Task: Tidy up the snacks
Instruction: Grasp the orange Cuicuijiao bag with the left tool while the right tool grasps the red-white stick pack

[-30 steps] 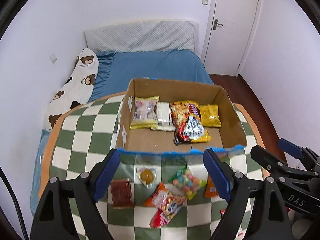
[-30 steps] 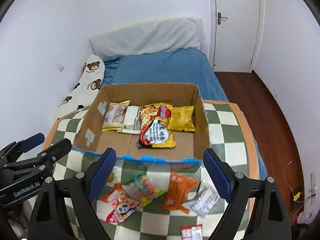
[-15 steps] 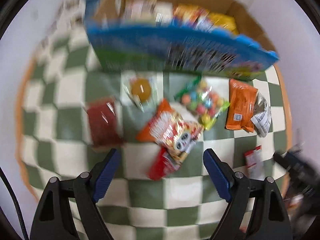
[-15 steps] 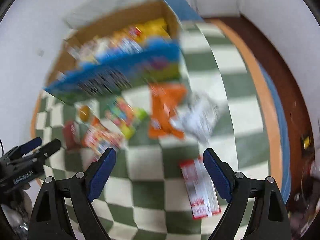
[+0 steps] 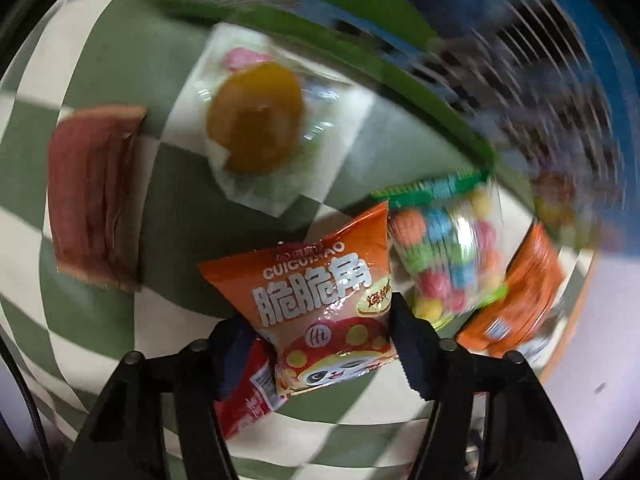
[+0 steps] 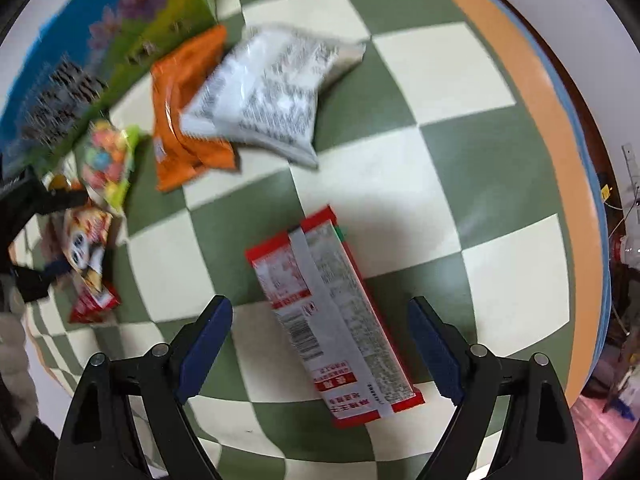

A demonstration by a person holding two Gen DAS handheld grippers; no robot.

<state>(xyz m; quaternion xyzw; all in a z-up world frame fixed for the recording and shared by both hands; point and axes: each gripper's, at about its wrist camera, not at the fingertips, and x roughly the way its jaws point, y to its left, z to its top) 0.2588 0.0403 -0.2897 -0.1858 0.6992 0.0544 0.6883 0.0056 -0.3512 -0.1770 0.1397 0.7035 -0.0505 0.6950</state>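
My left gripper [image 5: 320, 340] is low over the table with its jaws around the lower half of an orange panda snack bag [image 5: 320, 300]; the pads touch its sides, and I cannot tell if they grip. A red packet [image 5: 244, 392] lies under it. My right gripper [image 6: 320, 344] is open, its jaws straddling a red-and-white flat packet [image 6: 332, 320] lying on the checkered cloth [image 6: 440, 80]. The panda bag also shows in the right wrist view [image 6: 86, 244].
Around the left gripper lie a clear pack with an orange round sweet [image 5: 264, 120], a dark red packet [image 5: 96, 196], a bag of coloured candies [image 5: 448, 248] and an orange packet [image 5: 520, 292]. A silver-white packet [image 6: 272, 92] and the printed box wall [image 6: 100, 48] lie ahead of the right gripper.
Both grippers dropped from high above the box down close to the table. The left now has the panda bag between its jaws, the right straddles the red-and-white packet.
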